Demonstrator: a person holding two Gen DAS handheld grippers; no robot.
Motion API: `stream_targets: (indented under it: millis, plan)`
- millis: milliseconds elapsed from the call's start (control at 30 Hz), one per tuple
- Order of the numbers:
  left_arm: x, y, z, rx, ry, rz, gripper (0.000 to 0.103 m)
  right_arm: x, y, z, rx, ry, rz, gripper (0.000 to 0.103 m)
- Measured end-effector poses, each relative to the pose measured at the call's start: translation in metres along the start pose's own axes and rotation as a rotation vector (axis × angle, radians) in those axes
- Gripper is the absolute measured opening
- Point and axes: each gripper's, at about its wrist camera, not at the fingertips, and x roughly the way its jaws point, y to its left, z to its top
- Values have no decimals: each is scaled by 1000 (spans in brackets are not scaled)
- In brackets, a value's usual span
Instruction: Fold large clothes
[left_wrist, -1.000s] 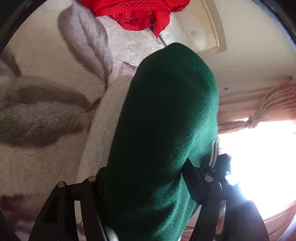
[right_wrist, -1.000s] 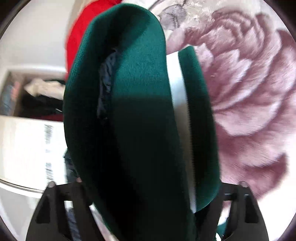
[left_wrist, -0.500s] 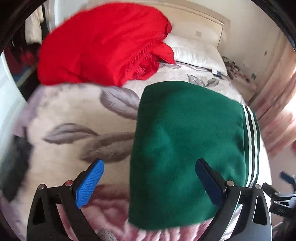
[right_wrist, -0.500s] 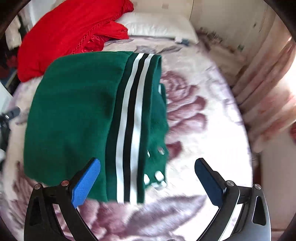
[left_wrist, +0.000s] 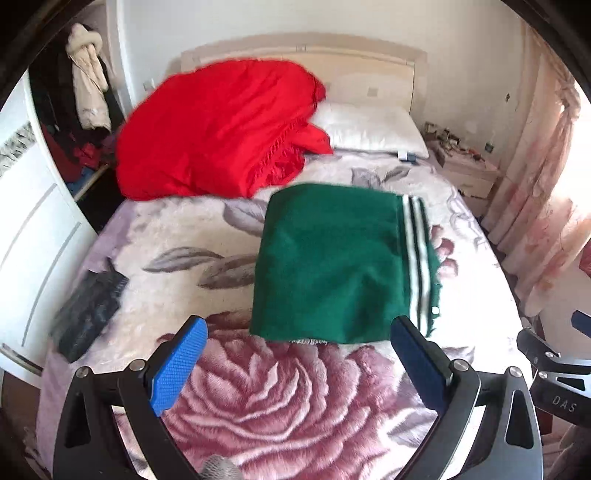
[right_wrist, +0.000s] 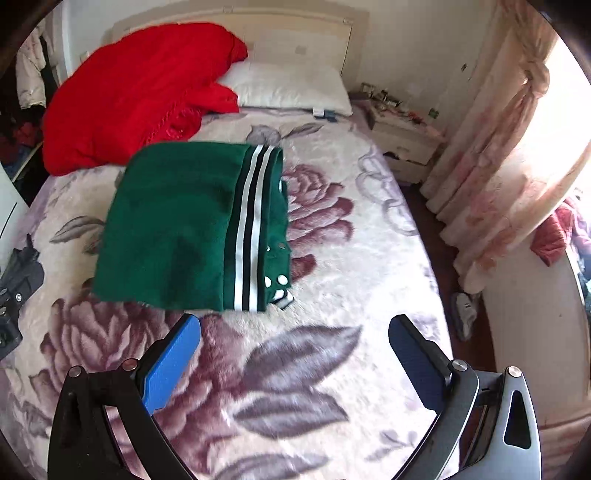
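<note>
— Looking through the left wrist view first: where does the folded dark green knit garment with white and black stripes (left_wrist: 332, 262) sit?
— It lies flat on the bed with the pink rose-patterned plush blanket (left_wrist: 280, 391), about mid-bed, its striped band along the right edge. The left gripper (left_wrist: 295, 354) hangs above the near part of the blanket, apart from the garment. Its blue-padded fingers (left_wrist: 177, 365) are spread wide and released, with nothing between them; the jaws have just been opening.
— What else shows there?
— A crumpled bright red cloth (left_wrist: 221, 129) is heaped at the far left, partly over a white pillow (left_wrist: 369, 129) by the headboard. A dark flat object (left_wrist: 88, 306) rests at the left edge of the bed; what it is I cannot tell. Part of the other tool shows at the right border.
— And the right wrist view?
— The same green garment (right_wrist: 177, 229) sits left of centre and farther off, stripes and a few round snap buttons on its right side. The right gripper (right_wrist: 295, 350) is over a grey leaf motif on the blanket (right_wrist: 369, 258), near the garment's near edge but not touching it. Its fingers (right_wrist: 173, 365) too are fully released and empty, the jaws having just been opening. The red cloth (right_wrist: 133, 96) lies far left, the pillow (right_wrist: 288, 88) beyond, and a pink floral curtain (right_wrist: 498, 155) hangs at the right.
</note>
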Motion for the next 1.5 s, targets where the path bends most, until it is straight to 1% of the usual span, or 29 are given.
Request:
stream_targets:
  millis: [133,233,267,300,367,433,567,733,933,1067,1200,1333,1500]
  plan:
    - [-66,-7,-5,8,-51,-19,101,-77,-23,-18,18,-52,-11,103]
    - [-116,-14,-8,14,-79,-19,101,-133,-44,-31,51,-87,-16,103]
    - [-127,-16,-9,16,-90,-16,101,-151,-51,-36,51,-96,-17,103]
    - [-147,-19,-11,20,-107,-16,101,-168,-56,-41,53,-108,-21,103]
    - [-174,-22,-14,25,-135,-13,101,-205,-64,-51,57,-140,-20,103]
    - [-205,-24,-19,22,-161,-10,101,-237,-73,-60,52,-170,-27,103]
    - [-257,-26,-29,-1,-188,-7,101,-301,-95,-83,43,-217,-13,103]
    - [-318,-28,-43,-24,-222,11,101,-367,-119,-108,35,-272,1,103]
    - [-364,-32,-53,-32,-216,17,101,-443,-143,-140,44,-316,51,103]
    - [-385,-37,-59,-28,-209,18,101,-481,-156,-155,49,-323,90,103]
    - [-404,-42,-64,-15,-225,33,101,-511,-167,-166,55,-335,120,103]
    - [-419,-44,-71,-13,-236,35,101,-543,-175,-177,51,-373,121,103]
    - [-435,-49,-83,-8,-253,38,101,-568,-180,-185,34,-400,134,103]
